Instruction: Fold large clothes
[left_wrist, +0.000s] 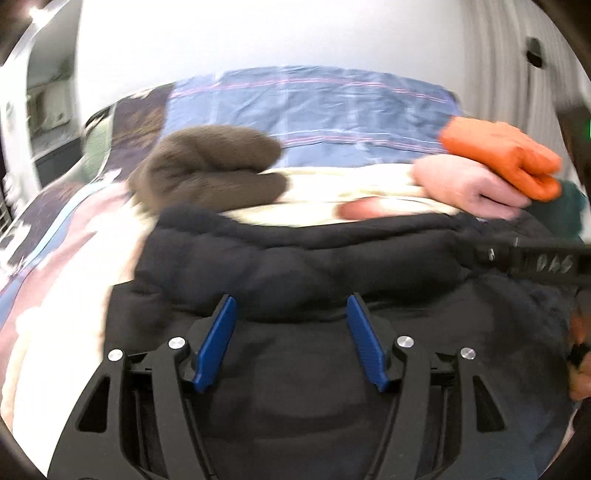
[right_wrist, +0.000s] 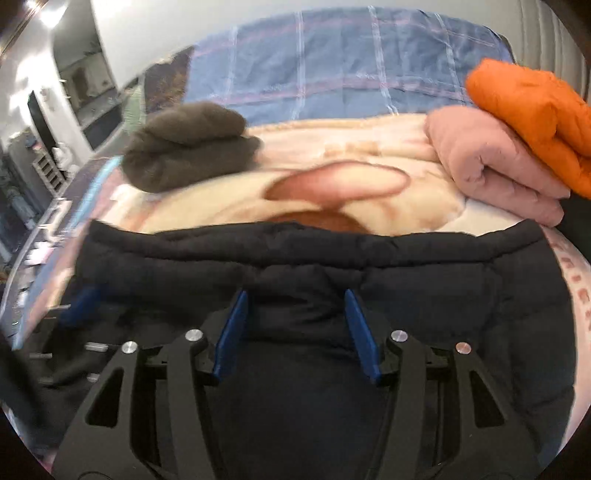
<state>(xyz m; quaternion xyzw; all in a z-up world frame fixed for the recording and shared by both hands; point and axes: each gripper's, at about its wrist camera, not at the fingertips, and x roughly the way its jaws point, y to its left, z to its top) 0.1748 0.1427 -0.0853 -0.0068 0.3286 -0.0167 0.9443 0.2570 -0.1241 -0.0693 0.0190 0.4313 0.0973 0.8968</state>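
A black padded jacket (left_wrist: 295, 258) lies folded on the bed in front of both grippers; it also shows in the right wrist view (right_wrist: 295, 258). My left gripper (left_wrist: 291, 306) is open, its blue pads (left_wrist: 218, 343) just above the jacket's near part, holding nothing. My right gripper (right_wrist: 295, 299) is open over the jacket's middle, empty. The right gripper's black body (left_wrist: 535, 258) shows at the right edge of the left wrist view. The left gripper's blue pad (right_wrist: 81, 299) shows blurred at the left of the right wrist view.
A brown fuzzy folded garment (right_wrist: 188, 144) lies at the back left. A pink folded garment (right_wrist: 491, 162) with an orange one (right_wrist: 532, 114) on top sits at the back right. A cream printed blanket (right_wrist: 332, 184) and blue plaid quilt (right_wrist: 332, 66) cover the bed.
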